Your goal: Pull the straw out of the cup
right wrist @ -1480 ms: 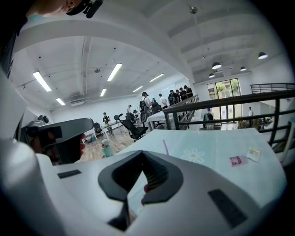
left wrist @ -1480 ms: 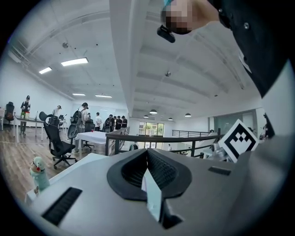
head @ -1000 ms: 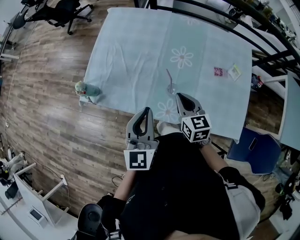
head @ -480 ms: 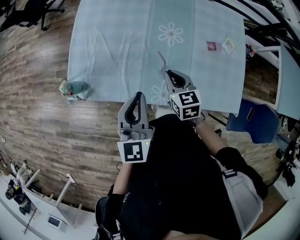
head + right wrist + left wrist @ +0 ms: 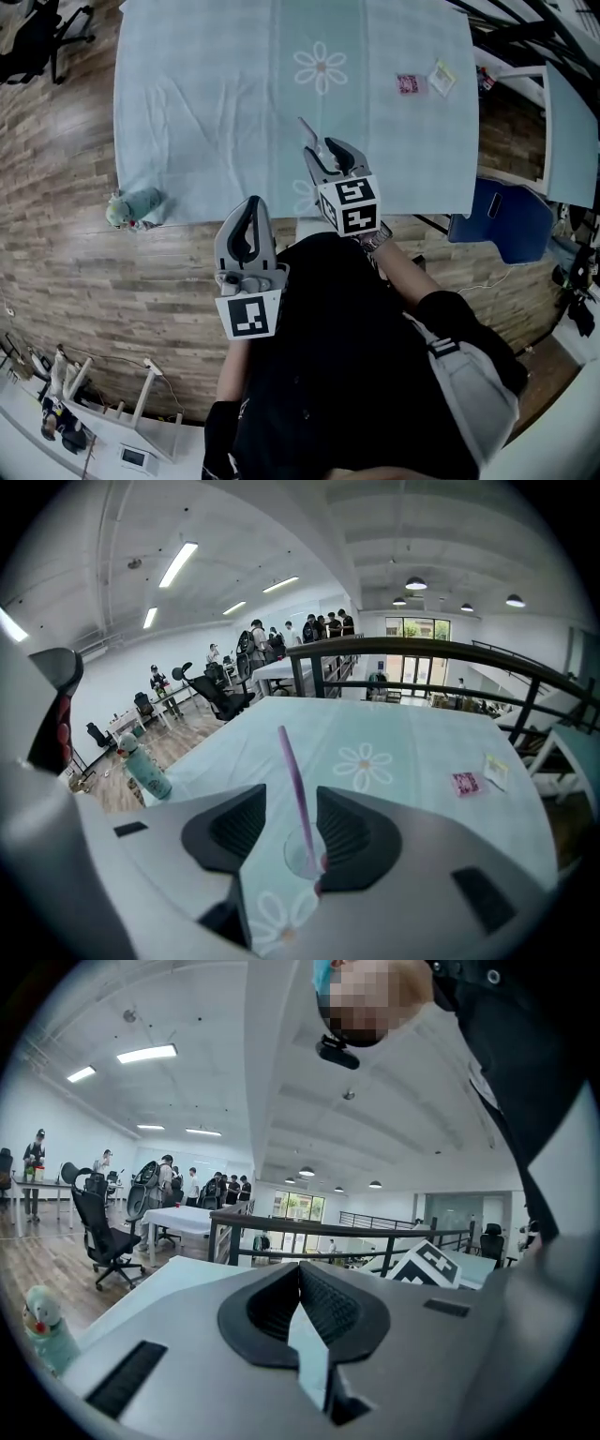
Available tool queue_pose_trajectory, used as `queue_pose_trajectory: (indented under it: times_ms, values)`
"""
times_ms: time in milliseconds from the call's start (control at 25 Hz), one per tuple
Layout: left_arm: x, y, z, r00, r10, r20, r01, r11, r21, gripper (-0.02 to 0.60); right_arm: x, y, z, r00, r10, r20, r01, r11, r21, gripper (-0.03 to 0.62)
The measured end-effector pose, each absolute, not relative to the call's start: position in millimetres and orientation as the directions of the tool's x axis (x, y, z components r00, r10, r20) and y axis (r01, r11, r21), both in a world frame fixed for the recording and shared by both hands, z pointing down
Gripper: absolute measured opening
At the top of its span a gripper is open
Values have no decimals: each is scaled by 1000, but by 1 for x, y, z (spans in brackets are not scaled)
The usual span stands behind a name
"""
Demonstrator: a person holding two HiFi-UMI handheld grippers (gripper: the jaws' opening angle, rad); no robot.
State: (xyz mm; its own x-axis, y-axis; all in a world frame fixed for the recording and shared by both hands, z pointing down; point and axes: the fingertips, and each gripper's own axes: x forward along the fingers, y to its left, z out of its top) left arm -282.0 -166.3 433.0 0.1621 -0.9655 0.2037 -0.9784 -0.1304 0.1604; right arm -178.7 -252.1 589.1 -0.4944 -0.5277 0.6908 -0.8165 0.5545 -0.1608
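A thin purple straw [image 5: 292, 780] stands tilted in a small clear cup [image 5: 302, 857] on the table with the pale blue cloth [image 5: 206, 94]. In the head view the straw [image 5: 306, 128] pokes out just beyond my right gripper [image 5: 325, 150], which hides the cup. My right gripper [image 5: 292, 795] points down at the cup and its jaws are opening. The straw rises in the gap between them and the pads do not press on it. My left gripper [image 5: 251, 204] hangs off the table's near edge, over the floor. Its jaws [image 5: 300, 1267] are shut and hold nothing.
A teal bottle-shaped toy [image 5: 131, 208] lies at the table's near left corner. A pink packet [image 5: 407, 83] and a white-and-yellow packet [image 5: 441, 77] lie at the far right. A blue chair [image 5: 506, 220] stands beside the table's right side. A dark railing runs behind the table.
My right gripper has come down around the straw and its jaws have parted. My left gripper has drifted back and lower, away from the table's edge.
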Motion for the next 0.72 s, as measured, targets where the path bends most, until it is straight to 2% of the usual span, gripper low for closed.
queue_pose_trajectory:
  times_ms: [360,400,440,480,720]
  values:
    - [-283,-171,441,134,-966,223,-982,-100,158,15,-182,-266,603,-487,-496,719,-811,562,-162,167]
    - [-284,-171,442,125,-967,223,-983,-90,158,15,-182,-267,603,-489,-493,720,-809,565,-163,150]
    - [-284,-170,443,117,-968,223,-984,-81,161,15,-182,-266,602,-493,-493,717,-806,569,-162,67]
    - [-284,-170,443,110,-969,221,-984,-75,164,15,-181,-265,599,-501,-494,711,-801,576,-163,38]
    - [-275,-164,442,115,-971,211,-984,-81,161,15,-178,-259,566,-560,-536,632,-770,617,-159,34]
